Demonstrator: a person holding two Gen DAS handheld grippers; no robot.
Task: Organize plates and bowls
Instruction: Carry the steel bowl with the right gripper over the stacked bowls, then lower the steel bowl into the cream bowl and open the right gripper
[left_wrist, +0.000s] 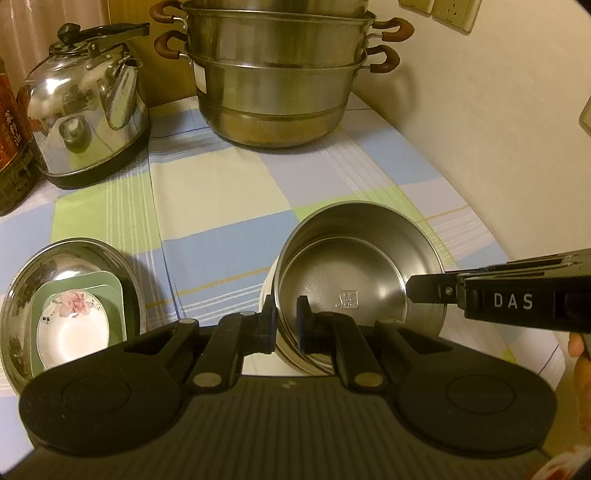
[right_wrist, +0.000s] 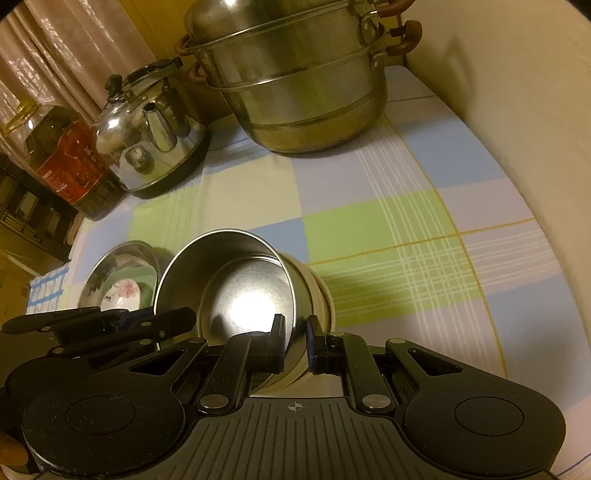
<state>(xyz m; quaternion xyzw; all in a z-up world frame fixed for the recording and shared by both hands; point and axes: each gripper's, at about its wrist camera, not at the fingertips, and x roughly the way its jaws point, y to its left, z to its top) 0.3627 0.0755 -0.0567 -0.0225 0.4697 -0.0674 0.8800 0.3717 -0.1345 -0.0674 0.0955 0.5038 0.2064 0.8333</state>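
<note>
A steel bowl (left_wrist: 354, 280) with a pale outer shell hangs over the checked cloth, held by both grippers. My left gripper (left_wrist: 286, 317) is shut on its near rim, one finger inside and one outside. From the right, my right gripper (left_wrist: 415, 291) grips the bowl's right rim. In the right wrist view the bowl (right_wrist: 251, 291) looks tilted, with my right gripper (right_wrist: 295, 332) pinching its wall and my left gripper (right_wrist: 147, 319) at its left edge. To the left sits a steel dish (left_wrist: 22, 295) holding a green rectangular dish (left_wrist: 107, 291) and a small white floral dish (left_wrist: 70, 321).
A tall stacked steel steamer pot (left_wrist: 277, 74) stands at the back of the cloth. A shiny kettle (left_wrist: 85, 110) and an oil bottle (left_wrist: 11, 129) stand at the back left. A pale wall (left_wrist: 498, 110) runs close along the right side.
</note>
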